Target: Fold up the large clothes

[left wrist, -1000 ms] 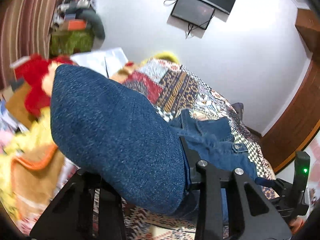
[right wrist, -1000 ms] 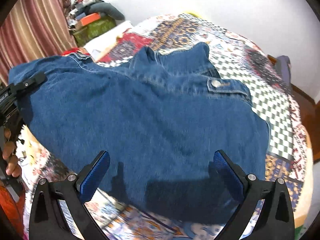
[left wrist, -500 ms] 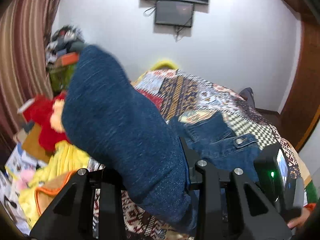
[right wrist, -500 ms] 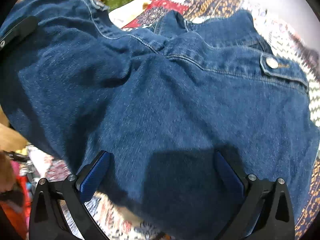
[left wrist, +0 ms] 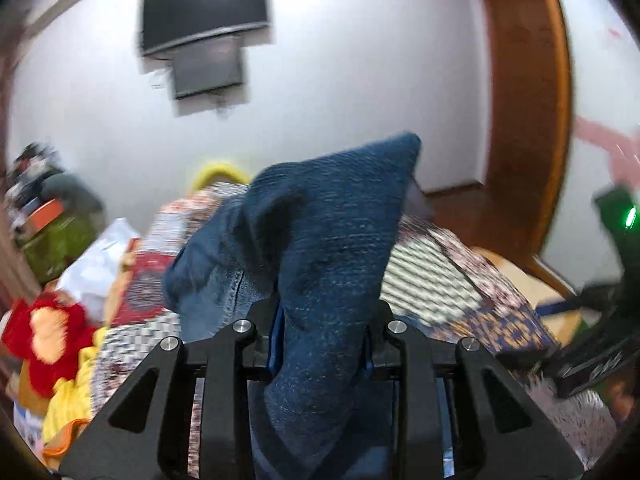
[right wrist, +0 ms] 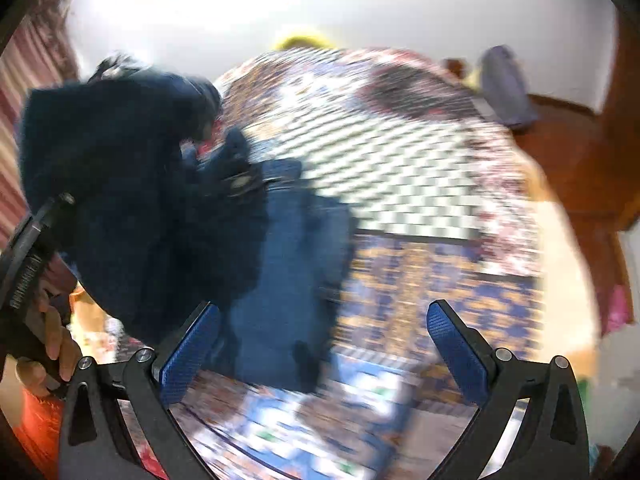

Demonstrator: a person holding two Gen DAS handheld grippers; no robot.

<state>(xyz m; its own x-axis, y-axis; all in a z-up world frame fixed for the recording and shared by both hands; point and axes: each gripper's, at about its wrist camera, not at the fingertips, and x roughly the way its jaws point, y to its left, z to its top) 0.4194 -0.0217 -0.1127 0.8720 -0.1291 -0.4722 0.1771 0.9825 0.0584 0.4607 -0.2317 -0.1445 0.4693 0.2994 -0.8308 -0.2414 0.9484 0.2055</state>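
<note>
- Left gripper pinched around a thick fold of the denim jacket, jaws closing further on it, cloth bulging up above the fingers and hanging down below them.
- Seen from the right wrist view: same jacket bunched in a dark hanging mass at the left, held up off the bed, a metal button showing near its middle, a lighter blue length trailing down to the patterned bedspread.
- Right gripper spread wide, blue pads well apart, nothing between them; hanging denim just beside the left pad, touching or not — cannot tell through the blur.
- Hand wrapped round the left gripper's handle at the left edge.
- Both views heavily smeared.
- Behind the bed: white wall, television mounted high, red soft toy among clutter at the left.
</note>
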